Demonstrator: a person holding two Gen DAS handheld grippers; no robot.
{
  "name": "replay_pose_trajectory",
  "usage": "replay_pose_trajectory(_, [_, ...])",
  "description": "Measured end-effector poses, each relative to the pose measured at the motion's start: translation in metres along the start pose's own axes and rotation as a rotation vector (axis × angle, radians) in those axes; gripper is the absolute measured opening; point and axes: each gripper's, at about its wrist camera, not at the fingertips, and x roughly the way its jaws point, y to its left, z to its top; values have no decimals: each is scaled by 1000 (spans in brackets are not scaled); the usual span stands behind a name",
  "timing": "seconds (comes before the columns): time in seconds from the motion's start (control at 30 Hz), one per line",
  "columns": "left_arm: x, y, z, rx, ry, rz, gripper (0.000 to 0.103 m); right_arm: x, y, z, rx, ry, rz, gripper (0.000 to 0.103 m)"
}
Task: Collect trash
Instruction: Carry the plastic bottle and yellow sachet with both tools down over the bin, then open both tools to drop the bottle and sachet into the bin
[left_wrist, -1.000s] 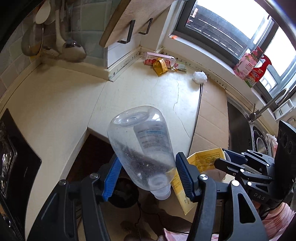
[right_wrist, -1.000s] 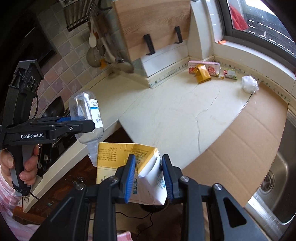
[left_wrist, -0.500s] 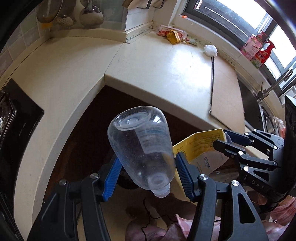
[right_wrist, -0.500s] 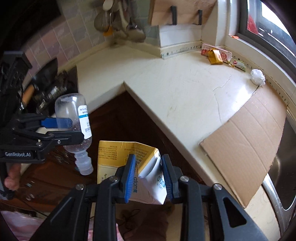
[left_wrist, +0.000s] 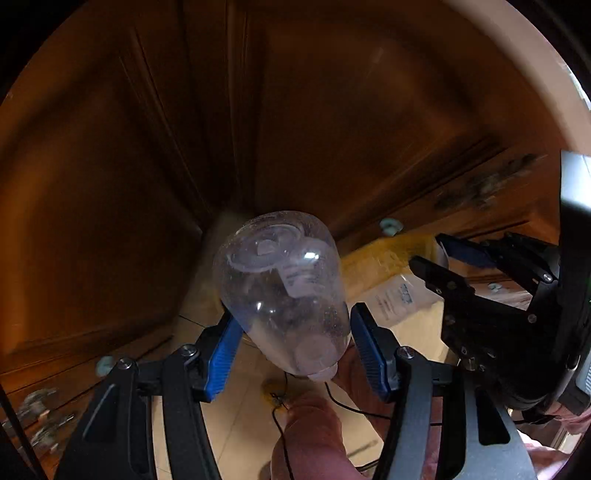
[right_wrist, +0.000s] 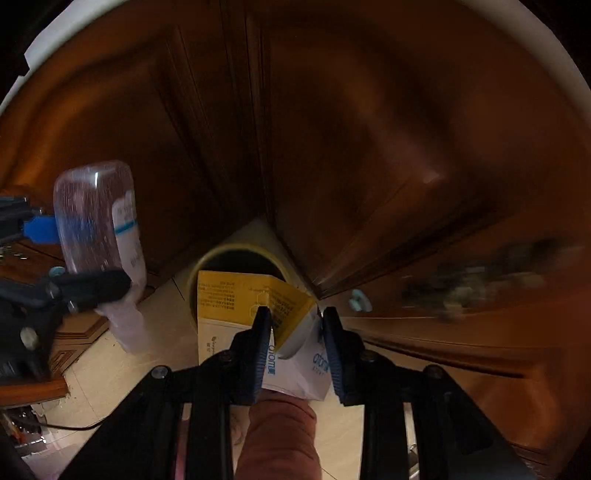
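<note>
Down by the dark wood cabinets (right_wrist: 369, 147), left gripper (left_wrist: 295, 354) clenched around an upturned clear bottle (left_wrist: 284, 291), right gripper (right_wrist: 295, 347) clamping a yellow-white carton (right_wrist: 258, 299) just above a round bin (right_wrist: 236, 258), bin contents too dark to tell.

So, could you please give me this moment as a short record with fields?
left claw: shut on bottle, neck down
right claw: shut on carton, yellow and white
bin: round, open, on the floor in the cabinet corner, partly hidden behind the carton
surroundings: brown cabinet doors, blurred
task state: both items held, neither in the bin yet
</note>
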Motion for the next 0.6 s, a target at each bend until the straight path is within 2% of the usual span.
replay_pose_trajectory(0.17, [69, 18, 0, -40, 66, -15, 58, 57, 10, 2, -24, 26, -15, 30])
replay_pose_trajectory(0.27, [95, 27, -2, -60, 99, 17, 62, 85, 13, 3, -19, 57, 2, 30])
replay_pose_trajectory(0.33, [105, 34, -4, -80, 109, 33, 69, 99, 8, 4, -1, 88, 33, 33])
replay_pose_trajectory(0.43, [108, 42, -9, -109, 104, 39, 74, 109, -2, 1, 37, 121, 102, 48])
replay_pose_trajectory(0.6, [101, 46, -15, -137, 89, 55, 74, 101, -13, -6, 32, 112, 138, 49])
